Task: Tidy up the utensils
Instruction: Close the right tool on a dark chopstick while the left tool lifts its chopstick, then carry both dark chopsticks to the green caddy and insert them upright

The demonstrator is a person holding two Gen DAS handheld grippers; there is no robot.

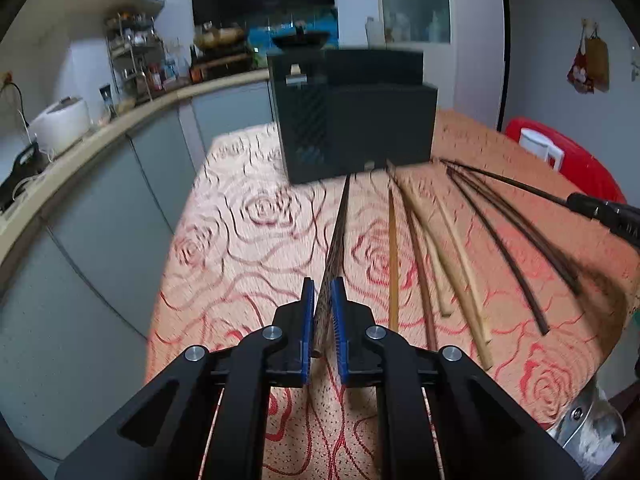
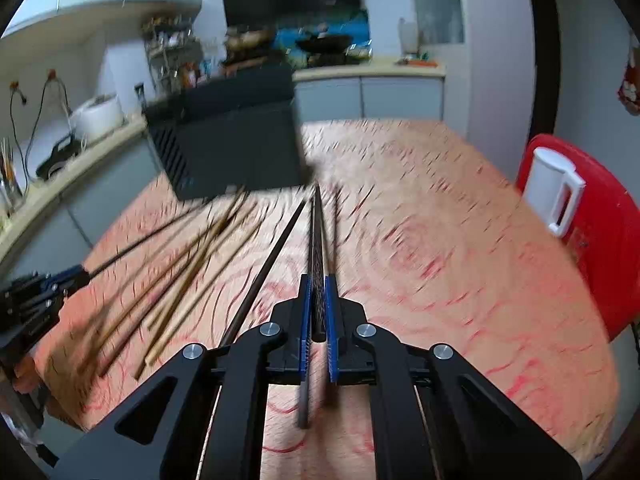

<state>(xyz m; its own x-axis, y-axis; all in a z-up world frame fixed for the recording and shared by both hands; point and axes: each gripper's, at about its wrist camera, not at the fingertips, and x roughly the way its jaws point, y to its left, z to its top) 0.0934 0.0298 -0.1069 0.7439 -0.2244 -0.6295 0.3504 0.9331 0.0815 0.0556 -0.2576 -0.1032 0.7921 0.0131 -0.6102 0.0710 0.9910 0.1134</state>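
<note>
In the left wrist view my left gripper [image 1: 322, 284] is shut on a dark speckled chopstick [image 1: 338, 232] that points toward the black box [image 1: 352, 120]. Several loose chopsticks [image 1: 440, 248], tan and dark, lie fanned on the rose-patterned tablecloth [image 1: 248, 240] to its right. My right gripper [image 1: 600, 210] shows at the right edge, with a thin black chopstick [image 1: 512, 182] sticking out of it. In the right wrist view my right gripper [image 2: 317, 280] is shut on that black chopstick [image 2: 318, 240], lifted above the cloth. My left gripper [image 2: 76, 274] is at the left edge.
The black box [image 2: 232, 144] stands at the table's far side. A white mug [image 2: 552, 188] sits on a red seat [image 2: 600, 248] beyond the right table edge. A kitchen counter [image 1: 120, 120] with appliances runs along the left. Another dark chopstick [image 2: 264, 272] lies just left of my right gripper.
</note>
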